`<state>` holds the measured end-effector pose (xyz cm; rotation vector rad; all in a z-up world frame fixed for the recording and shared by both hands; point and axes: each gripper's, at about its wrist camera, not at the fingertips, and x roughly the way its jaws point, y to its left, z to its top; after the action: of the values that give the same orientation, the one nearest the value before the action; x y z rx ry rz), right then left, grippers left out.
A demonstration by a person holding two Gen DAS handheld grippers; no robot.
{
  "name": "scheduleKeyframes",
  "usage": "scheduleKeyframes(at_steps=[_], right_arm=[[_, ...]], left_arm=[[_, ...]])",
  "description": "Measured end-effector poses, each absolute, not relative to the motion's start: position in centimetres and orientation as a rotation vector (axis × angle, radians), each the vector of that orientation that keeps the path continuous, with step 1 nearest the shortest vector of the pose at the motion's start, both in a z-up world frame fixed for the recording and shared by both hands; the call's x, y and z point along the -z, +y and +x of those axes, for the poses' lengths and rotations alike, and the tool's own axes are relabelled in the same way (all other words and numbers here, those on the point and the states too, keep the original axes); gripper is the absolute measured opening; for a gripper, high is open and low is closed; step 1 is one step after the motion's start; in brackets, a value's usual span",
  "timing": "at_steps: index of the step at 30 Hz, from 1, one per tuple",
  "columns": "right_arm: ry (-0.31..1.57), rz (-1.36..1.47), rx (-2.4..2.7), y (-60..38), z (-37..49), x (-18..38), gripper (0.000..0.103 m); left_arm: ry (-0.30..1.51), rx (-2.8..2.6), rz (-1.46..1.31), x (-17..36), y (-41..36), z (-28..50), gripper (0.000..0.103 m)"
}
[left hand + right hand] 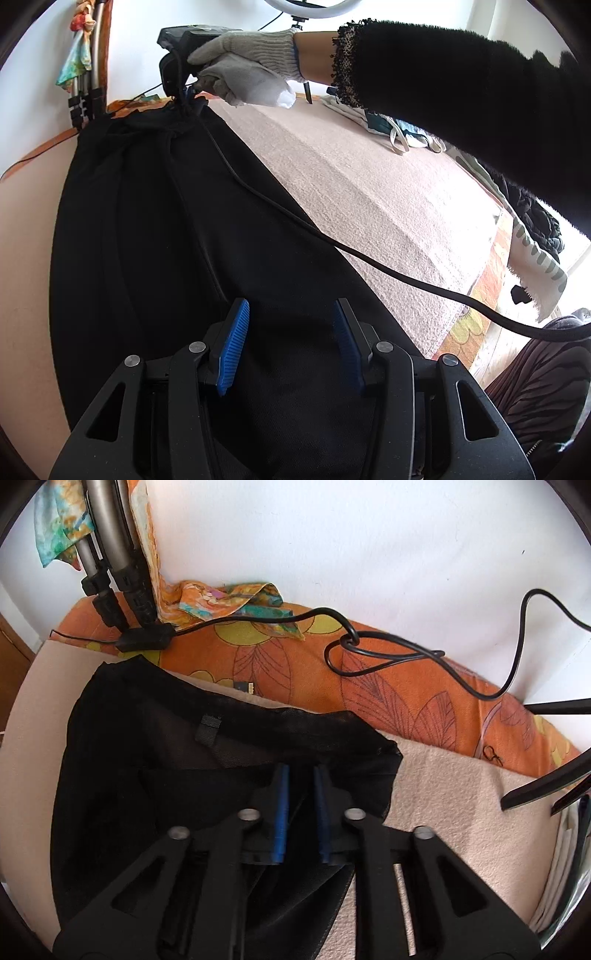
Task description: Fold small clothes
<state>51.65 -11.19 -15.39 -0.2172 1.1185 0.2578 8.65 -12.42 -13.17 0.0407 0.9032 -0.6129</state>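
Your black garment [177, 229] lies spread on the beige blanket [369, 192], filling the left and centre of the left wrist view and the lower left of the right wrist view; it carries one small dark loop tag [209, 729] near its upper hem, with no writing you can read on it. Your left gripper [291, 332] sits low in its frame over the dark cloth, its two blue pads wide apart and nothing between them. Your right gripper [300, 812] has its blue pads drawn near together with a narrow gap showing; dark cloth lies under and between them, but you cannot tell whether they pinch it. In the left wrist view your gloved right hand [247, 70] holds that tool at the garment's far end, upper centre of the frame, and one black cable [332, 240] trails from it across the cloth and blanket to the lower right. Beyond the blanket, an orange floral sheet [388, 686] runs along the white wall, with another looped black cable [369, 657] lying on it. Tripod legs [110, 554] draped with a coloured scarf [55, 528] stand upper left. A small pile of pale clothes [399, 129] rests at the blanket's far right edge.
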Motion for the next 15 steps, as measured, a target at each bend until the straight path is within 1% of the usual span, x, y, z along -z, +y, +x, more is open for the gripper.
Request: scheduleKeyframes(at_steps=[1, 4, 6, 7, 8, 9, 10, 12, 15], right_arm=[[1.117, -0.192, -0.267, -11.3, 51.8, 15.2, 0.005], [1.066, -0.137, -0.327, -11.6, 51.8, 14.1, 0.005], [1.066, -0.106, -0.356, -11.9, 52.0, 13.8, 0.005], [1.05, -0.084, -0.362, -12.4, 52.0, 13.3, 0.013], [1.034, -0.04, -0.384, -13.1, 51.9, 12.7, 0.034], [1.0, 0.005, -0.395, -14.1, 51.7, 12.0, 0.044], [0.957, 0.037, -0.379, -15.1, 51.4, 11.4, 0.051], [0.932, 0.098, -0.338, -17.0, 51.6, 11.1, 0.051], [0.975, 0.137, -0.263, -19.5, 52.2, 12.8, 0.051]], left_arm=[[0.903, 0.613, 0.041, 13.2, -12.4, 8.6, 0.045], [0.905, 0.614, 0.04, 13.2, -12.4, 8.6, 0.045], [0.906, 0.615, 0.041, 13.2, -12.4, 8.6, 0.045], [0.905, 0.615, 0.043, 13.2, -12.4, 8.5, 0.045], [0.904, 0.615, 0.046, 13.2, -12.5, 8.5, 0.045], [0.903, 0.615, 0.048, 13.2, -12.5, 8.4, 0.045], [0.904, 0.615, 0.05, 13.1, -12.5, 8.4, 0.045], [0.902, 0.615, 0.053, 13.1, -12.5, 8.4, 0.045], [0.903, 0.615, 0.053, 13.1, -12.5, 8.4, 0.045]])
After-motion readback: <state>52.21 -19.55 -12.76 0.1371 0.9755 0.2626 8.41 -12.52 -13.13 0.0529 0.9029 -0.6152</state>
